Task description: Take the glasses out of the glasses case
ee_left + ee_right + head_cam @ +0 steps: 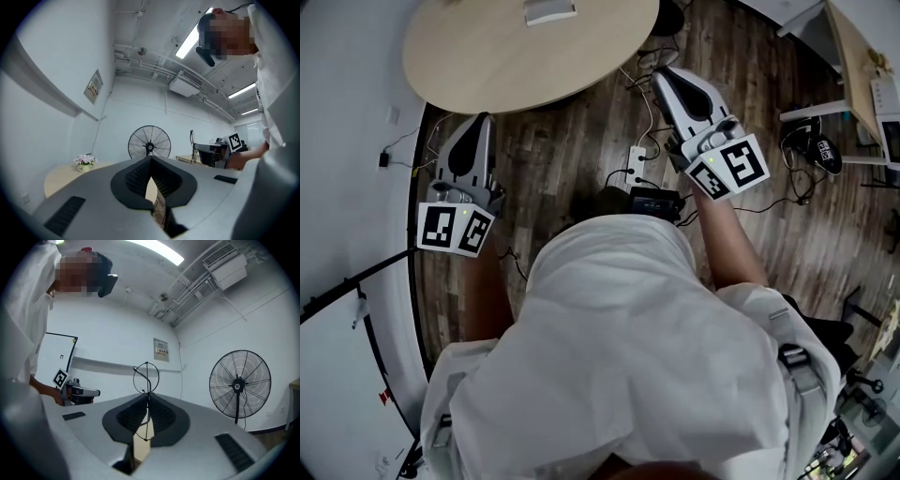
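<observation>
Two grippers are held out over the wooden floor [572, 150], near the one round table [487, 56]. The right gripper [147, 404] has its jaws pressed together on one pair of thin wire-framed glasses [147, 378], which are held up in the air with one round lens rim standing above the pads. The left gripper [150, 164], well apart to the left, has its jaws closed tip to tip with nothing between them. One grey object [549, 9] lies at the table's far edge, cut off by the picture. One standing fan [239, 385] and one small pot of flowers [85, 161] are also visible.
</observation>
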`<state>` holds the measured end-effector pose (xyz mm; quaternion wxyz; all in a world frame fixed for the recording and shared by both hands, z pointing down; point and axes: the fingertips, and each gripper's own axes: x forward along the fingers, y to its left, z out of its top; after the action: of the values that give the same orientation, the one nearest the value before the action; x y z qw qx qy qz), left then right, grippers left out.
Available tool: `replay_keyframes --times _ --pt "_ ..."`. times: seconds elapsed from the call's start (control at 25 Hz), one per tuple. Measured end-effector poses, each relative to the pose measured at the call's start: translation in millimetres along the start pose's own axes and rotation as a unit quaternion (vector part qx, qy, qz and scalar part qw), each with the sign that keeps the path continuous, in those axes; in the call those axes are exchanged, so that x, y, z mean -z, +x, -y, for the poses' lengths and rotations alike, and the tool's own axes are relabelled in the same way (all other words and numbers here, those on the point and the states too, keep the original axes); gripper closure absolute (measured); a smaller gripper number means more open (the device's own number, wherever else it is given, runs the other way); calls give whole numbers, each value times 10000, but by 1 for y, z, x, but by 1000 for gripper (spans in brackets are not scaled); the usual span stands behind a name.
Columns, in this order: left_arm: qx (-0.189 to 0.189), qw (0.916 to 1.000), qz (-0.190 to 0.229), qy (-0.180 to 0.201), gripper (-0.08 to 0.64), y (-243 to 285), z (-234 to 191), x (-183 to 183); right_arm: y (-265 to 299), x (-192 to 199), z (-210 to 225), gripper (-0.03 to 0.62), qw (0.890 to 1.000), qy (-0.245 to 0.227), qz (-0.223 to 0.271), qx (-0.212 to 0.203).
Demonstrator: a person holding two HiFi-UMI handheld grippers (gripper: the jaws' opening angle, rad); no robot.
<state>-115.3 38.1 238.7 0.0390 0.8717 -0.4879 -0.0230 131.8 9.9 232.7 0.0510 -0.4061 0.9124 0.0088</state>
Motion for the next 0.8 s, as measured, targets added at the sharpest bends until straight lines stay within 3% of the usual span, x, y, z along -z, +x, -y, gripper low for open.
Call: replay_keyframes --times 0.08,0.28,0.56,0.8 --pt "70 10000 -25 2 546 3 15 1 -7 2 2 561 10000 21 -4 -70" --pt "53 9988 -63 -474 546 15 34 19 -22 16 12 561 9996 119 -124 -215" --pt "-22 9995 -122 -302 546 23 81 29 -62 27 41 561 9993 300 -123 -166" --pt "-309 9990 -254 -205 547 7 89 39 -79 49 45 561 9988 423 -155 -181"
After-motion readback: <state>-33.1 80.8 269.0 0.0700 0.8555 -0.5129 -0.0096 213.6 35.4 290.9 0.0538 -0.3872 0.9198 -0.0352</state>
